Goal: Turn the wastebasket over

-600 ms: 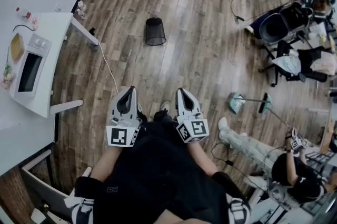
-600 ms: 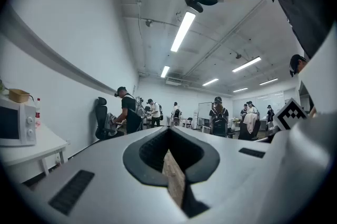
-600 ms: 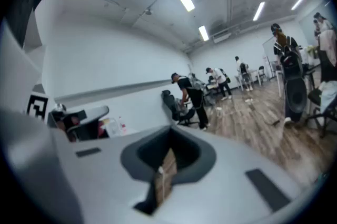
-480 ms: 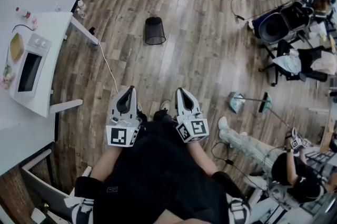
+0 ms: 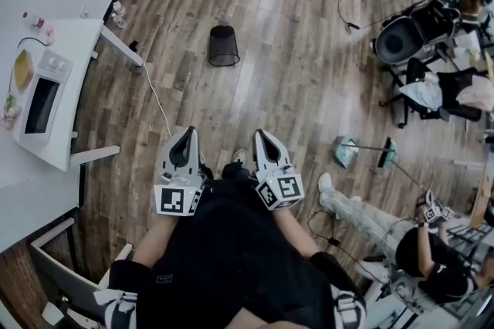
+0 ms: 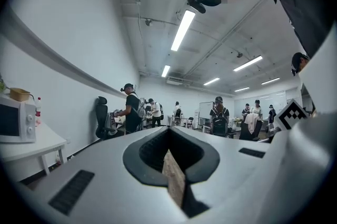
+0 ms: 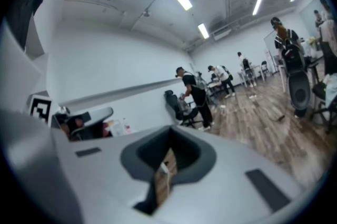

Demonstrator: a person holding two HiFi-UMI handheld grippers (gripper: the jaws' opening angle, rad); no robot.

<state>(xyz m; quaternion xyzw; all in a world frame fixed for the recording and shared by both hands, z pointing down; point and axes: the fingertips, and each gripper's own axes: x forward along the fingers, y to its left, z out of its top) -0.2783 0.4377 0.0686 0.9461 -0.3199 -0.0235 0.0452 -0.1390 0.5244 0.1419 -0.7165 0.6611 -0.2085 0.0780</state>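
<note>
Black wire-mesh wastebasket point(image 5: 224, 46), wood-plank floor point(image 5: 293, 88)

Free: bare floor point(image 5: 262, 96) straight ahead to wastebasket point(image 5: 224, 46) | Left: table point(image 5: 77, 49), cable point(image 5: 158, 100) | Right: office chair point(image 5: 397, 42)

- Long ceiling tubes point(image 6: 182, 30) lit the room brightly and evenly, and burned out to white in both gripper views.
- The wooden floor point(image 5: 293, 88) showed pale patches of sheen.
- All three views bulged like a fisheye, with dark corners.
- The right gripper point(image 7: 167, 162) looked soft, and the room behind it was smeared.
</note>
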